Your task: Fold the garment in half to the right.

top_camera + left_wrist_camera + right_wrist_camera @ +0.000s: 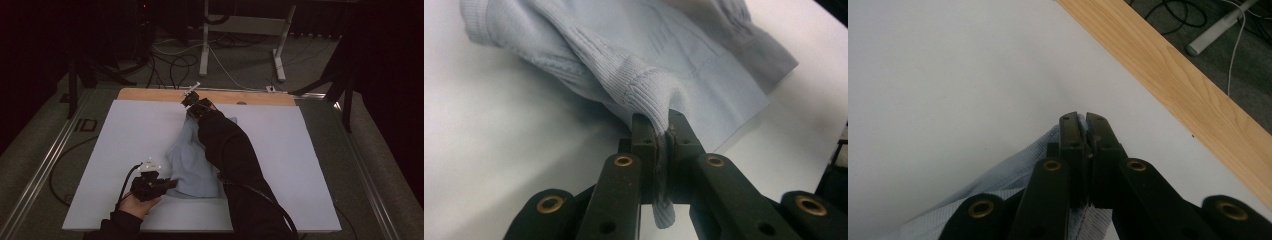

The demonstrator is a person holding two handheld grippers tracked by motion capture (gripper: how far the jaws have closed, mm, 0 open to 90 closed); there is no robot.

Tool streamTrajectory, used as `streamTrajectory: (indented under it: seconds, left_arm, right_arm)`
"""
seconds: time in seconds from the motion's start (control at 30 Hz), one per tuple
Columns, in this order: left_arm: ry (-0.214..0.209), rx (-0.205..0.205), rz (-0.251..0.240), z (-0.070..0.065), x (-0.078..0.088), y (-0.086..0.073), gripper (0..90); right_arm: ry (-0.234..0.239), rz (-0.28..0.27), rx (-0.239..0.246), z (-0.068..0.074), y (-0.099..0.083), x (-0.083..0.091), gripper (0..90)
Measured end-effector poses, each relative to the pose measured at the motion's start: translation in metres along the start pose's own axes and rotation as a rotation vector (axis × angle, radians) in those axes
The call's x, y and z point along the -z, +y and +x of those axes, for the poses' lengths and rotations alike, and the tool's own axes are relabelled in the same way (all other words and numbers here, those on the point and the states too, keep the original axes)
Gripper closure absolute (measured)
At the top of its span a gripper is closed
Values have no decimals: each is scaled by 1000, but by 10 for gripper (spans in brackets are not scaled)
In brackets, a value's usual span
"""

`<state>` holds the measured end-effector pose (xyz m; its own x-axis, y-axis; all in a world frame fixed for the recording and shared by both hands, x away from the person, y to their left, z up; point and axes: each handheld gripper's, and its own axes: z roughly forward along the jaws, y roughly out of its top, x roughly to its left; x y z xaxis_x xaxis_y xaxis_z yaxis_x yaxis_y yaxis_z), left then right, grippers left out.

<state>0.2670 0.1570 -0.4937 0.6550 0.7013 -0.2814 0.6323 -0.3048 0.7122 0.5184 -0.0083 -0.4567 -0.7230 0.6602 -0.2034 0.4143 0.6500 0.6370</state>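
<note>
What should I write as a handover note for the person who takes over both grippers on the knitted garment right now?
Left gripper: shut on a ribbed edge of the pale blue knitted garment, near the table's front.
Right gripper: shut on the garment's far end, near the light wooden strip at the back edge.
Garment: lies bunched on the white table cover, running between the two grippers.
Done: both ends are gripped.
Left: probably to pull the garment out flat and lay it down; it is not yet smooth.
</note>
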Motion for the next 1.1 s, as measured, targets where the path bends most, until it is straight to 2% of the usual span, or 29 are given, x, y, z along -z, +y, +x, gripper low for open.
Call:
streamTrajectory:
  seconds: [0.03, 0.27, 0.6, 1.1]
  left_arm:
    - [-2, -5, -2, -1, 0, 1, 859]
    - [-19, -39, -2, -12, -1, 12, 859]
    - [-31, -68, 1, -24, -4, 25, 859]
    - [-61, -134, 11, -48, -16, 48, 859]
  right_arm:
    - [-4, -2, 8, 0, 1, 2, 877]
    - [5, -26, -18, -8, 1, 12, 876]
    - [2, -66, -30, -20, -3, 30, 876]
    - [15, -115, -90, -45, -20, 55, 875]
